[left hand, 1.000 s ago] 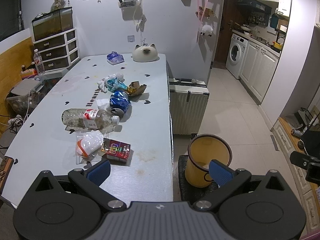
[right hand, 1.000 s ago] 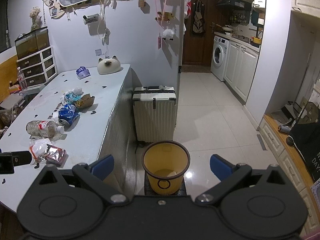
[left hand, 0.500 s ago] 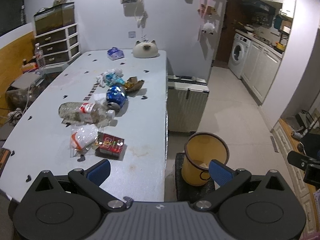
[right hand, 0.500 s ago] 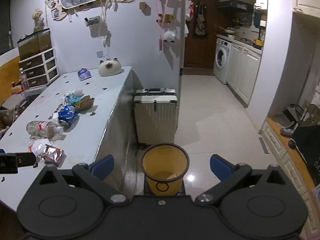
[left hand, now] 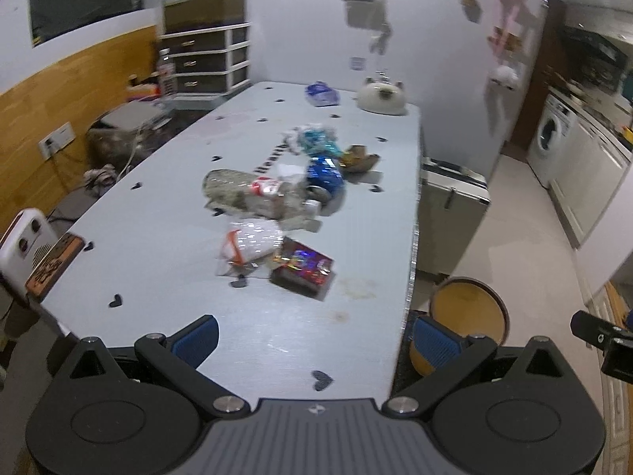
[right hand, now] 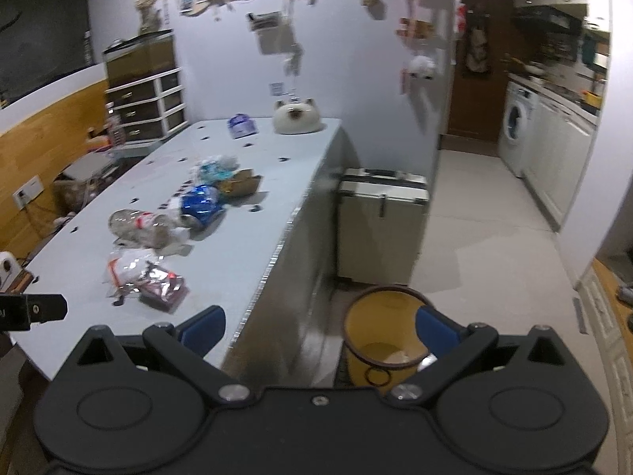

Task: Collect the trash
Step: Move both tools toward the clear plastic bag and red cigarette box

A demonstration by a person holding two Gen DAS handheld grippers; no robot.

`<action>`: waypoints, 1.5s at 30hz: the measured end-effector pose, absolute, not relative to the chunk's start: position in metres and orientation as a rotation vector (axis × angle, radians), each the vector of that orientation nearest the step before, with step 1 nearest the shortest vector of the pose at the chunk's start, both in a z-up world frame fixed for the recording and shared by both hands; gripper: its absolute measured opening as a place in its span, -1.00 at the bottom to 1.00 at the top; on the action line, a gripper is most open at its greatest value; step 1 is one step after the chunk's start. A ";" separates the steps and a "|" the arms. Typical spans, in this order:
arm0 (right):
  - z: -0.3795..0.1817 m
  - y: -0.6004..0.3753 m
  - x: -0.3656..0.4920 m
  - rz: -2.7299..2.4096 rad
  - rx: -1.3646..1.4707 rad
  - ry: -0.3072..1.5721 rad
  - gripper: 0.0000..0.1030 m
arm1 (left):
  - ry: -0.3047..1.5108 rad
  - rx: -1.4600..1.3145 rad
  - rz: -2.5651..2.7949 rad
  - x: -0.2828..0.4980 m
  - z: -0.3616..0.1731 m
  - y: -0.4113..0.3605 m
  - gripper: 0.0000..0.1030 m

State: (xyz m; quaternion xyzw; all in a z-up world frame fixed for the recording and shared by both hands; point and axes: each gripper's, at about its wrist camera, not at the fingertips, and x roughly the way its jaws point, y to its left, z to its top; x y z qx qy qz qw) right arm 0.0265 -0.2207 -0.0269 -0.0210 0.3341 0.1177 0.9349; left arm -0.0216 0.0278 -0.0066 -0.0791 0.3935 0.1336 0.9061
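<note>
— Looking at it from here, nothing is picked up yet. The left gripper (left hand: 314,338) hangs over the near end of the table (left hand: 170,213) with its blue pads spread wide and nothing between them. The right gripper (right hand: 320,326) is just as wide apart and bare, straddling the table edge and the yellow bin (right hand: 385,336) on the floor.

— So where is the rubbish?

— All on the tabletop, in a loose line down the middle. Nearest is a dark red packet (left hand: 302,269) with a clear plastic bag (left hand: 249,243) touching its left side. Beyond those lies a plastic bottle (left hand: 253,192) on its side, then a crushed blue can (left hand: 324,176), a small brown carton (left hand: 358,158) and a bluish crumpled wrapper (left hand: 314,138). The cat-shaped holder (left hand: 381,97) at the far end looks like it belongs there, not trash.

— And the bin?

— On the floor just off the table's near right corner, beside a pale suitcase (right hand: 381,221). There may be a scrap in the bottom; it's too blurred to say.

— Next move, then?

— I'd judge this the approach. The left one wants to go forward and down over the red packet, close across its narrow side, then carry it right to the bin. The thin bag alongside may drag with it.
</note>
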 end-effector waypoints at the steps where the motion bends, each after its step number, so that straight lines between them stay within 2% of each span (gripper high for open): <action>1: -0.027 -0.214 0.031 0.251 -0.049 0.685 1.00 | 0.812 -0.172 0.285 -0.020 -0.007 0.034 1.00; 13: -0.034 -0.119 0.084 0.279 -0.033 0.642 1.00 | 0.761 -0.193 0.263 0.032 -0.011 0.145 1.00; 22: -0.075 -0.037 0.138 0.362 -0.060 0.624 1.00 | 0.814 -0.230 0.149 0.083 -0.027 0.221 1.00; 32: -0.147 0.042 0.205 0.615 -0.121 0.769 1.00 | 0.916 -0.289 0.093 0.113 -0.048 0.269 1.00; 37: -0.181 0.066 0.228 0.709 -0.172 0.860 1.00 | 0.900 -0.332 0.070 0.117 -0.053 0.292 1.00; 45: -0.199 0.069 0.220 0.783 -0.166 0.993 1.00 | 0.912 -0.421 0.019 0.137 -0.065 0.308 1.00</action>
